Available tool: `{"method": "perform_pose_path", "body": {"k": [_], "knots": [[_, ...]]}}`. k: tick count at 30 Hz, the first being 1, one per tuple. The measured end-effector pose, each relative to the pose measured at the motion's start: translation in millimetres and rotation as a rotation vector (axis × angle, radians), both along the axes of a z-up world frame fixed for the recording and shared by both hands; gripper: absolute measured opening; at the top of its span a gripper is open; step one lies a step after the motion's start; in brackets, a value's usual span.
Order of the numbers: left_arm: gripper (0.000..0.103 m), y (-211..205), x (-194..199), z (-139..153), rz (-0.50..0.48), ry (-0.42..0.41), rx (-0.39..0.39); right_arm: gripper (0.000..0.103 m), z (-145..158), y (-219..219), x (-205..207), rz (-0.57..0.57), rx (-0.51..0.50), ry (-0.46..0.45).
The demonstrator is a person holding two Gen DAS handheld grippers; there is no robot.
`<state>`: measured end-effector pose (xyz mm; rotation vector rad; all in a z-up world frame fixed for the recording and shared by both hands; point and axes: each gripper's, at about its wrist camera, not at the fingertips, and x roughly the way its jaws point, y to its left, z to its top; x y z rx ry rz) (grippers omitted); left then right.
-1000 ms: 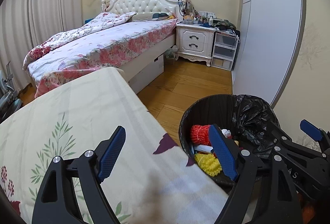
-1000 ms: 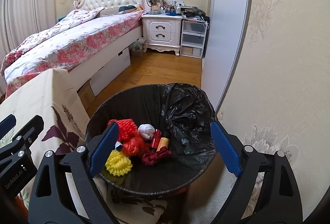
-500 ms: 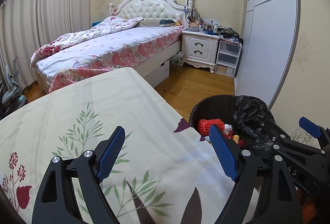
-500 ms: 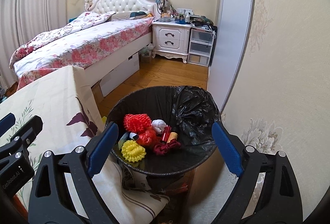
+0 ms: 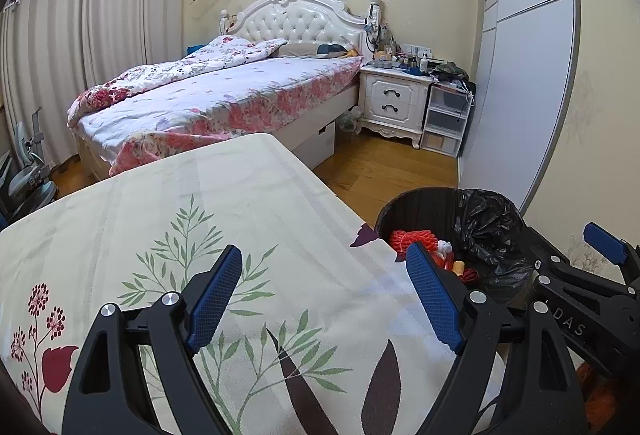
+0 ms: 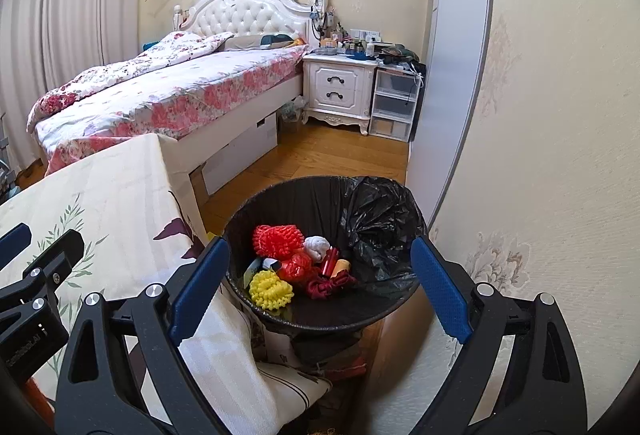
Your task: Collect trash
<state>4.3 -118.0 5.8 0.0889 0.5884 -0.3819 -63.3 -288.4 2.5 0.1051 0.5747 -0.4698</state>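
Hovering over the table, I hold my left gripper [image 5: 326, 295] with its jaws spread wide and nothing between them; below lies only the tablecloth [image 5: 224, 219], cream with green sprigs and dark red leaves. My right gripper [image 6: 320, 287] is just as wide apart and equally empty, poised above the trash bin [image 6: 280, 309], which stands just beside the table's edge, at about two o'clock from my left jaws.

The bin is lined with a black bag [image 6: 380, 223], bunched up on its far right side. Inside lies the collected trash: a yellow foam net [image 6: 270, 289] nearest me at seven o'clock in the bin, a red foam net [image 6: 276, 239] behind it at eleven o'clock, a white wad [image 6: 317, 247] near the centre, a small red tube [image 6: 330, 262] beside it, and a dark red cord [image 6: 332, 283] towards five o'clock.

Beyond the bin the wooden floor [image 6: 332, 155] runs to a white nightstand [image 6: 340, 87] at twelve o'clock, cluttered on top, with clear plastic drawers [image 6: 394, 103] at its right. The bed [image 6: 160, 91], in pink floral covers, stretches off at ten o'clock below a white tufted headboard [image 6: 240, 11]. Curtains [image 5: 80, 35] hang at far left.
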Motion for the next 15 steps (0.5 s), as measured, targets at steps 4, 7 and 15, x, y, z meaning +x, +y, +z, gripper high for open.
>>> {"method": "perform_pose_path", "body": {"k": [4,7,15], "knots": [[0.081,0.6,-1.1,1.4,0.001,-0.002,-0.003,0.09,0.5,-1.3,-0.7,-0.003,-0.002,-0.003],[0.081,0.8,-1.0,1.2,0.001,-0.002,-0.001,0.09,0.6,-1.1,-0.4,-0.003,-0.002,-0.003],[0.081,0.5,-1.1,0.7,0.002,-0.001,-0.004,0.09,0.7,-1.5,-0.7,-0.002,-0.002,-0.004]]}}
